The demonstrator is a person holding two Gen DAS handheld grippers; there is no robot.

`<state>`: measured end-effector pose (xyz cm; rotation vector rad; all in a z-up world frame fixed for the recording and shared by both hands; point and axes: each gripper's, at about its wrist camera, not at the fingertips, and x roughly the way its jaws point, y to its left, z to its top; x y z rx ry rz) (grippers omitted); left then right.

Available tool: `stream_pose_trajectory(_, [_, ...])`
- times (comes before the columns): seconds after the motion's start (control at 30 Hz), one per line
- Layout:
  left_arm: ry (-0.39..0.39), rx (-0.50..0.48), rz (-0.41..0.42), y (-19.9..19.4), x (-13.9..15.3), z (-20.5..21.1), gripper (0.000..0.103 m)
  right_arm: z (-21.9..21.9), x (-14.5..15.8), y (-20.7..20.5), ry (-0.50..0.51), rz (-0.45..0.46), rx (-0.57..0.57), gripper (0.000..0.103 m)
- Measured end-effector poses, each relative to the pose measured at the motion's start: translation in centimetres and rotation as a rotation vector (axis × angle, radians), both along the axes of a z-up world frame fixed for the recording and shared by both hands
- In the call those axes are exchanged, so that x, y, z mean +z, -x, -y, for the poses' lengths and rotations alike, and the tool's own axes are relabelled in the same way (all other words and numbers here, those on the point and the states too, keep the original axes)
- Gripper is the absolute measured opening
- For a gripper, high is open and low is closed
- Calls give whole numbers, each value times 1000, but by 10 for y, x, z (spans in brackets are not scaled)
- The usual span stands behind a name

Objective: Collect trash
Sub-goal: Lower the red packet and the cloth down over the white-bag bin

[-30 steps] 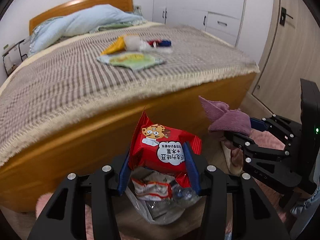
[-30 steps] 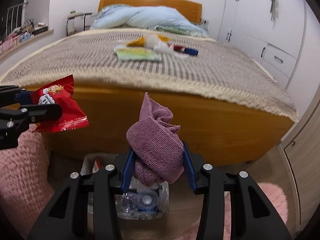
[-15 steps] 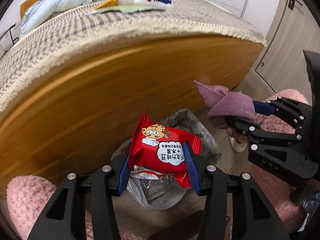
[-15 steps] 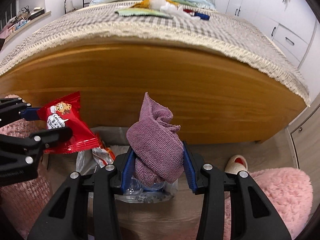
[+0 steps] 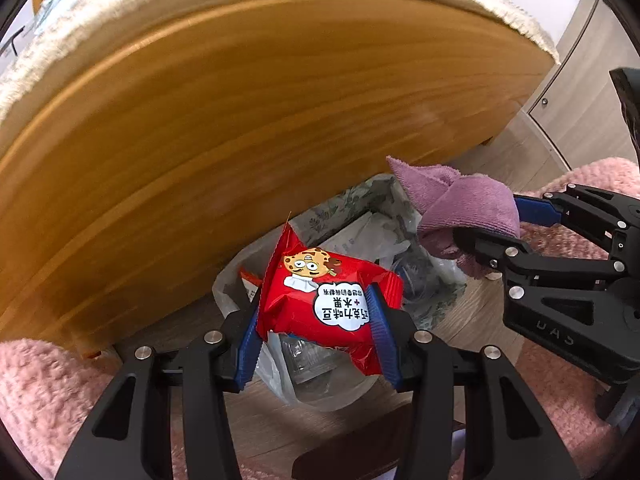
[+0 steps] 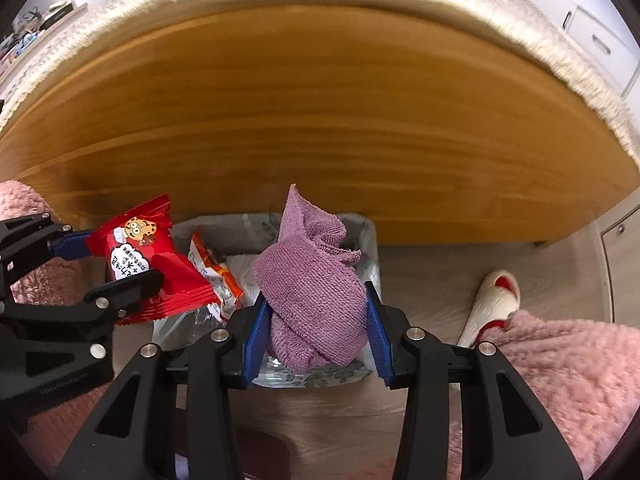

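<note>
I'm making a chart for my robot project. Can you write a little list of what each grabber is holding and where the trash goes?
left gripper: shut on the red snack packet
right gripper: shut on the purple cloth
trash bin: on the floor against the wooden bed frame, lined with a plastic bag, wrappers already inside
where the held things are: both above the bin, not dropped yet
also on the floor: a white and red slipper

Red snack packet (image 5: 320, 304) with a cookie cartoon between blue pads (image 5: 380, 334); purple cloth (image 6: 316, 296) between the other pair
</note>
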<state>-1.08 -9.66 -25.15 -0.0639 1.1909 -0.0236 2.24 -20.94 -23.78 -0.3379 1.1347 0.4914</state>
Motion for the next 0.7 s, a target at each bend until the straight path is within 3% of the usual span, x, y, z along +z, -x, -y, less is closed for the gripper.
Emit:
stream_pose_trajectory(0.27, [1, 21, -46, -16, -22, 4, 46, -9, -25, -17, 9, -116, -32, 43])
stream_pose_trajectory(0.7, [23, 65, -101, -33, -48, -9, 46, -8, -57, -37, 16, -221, -102, 43])
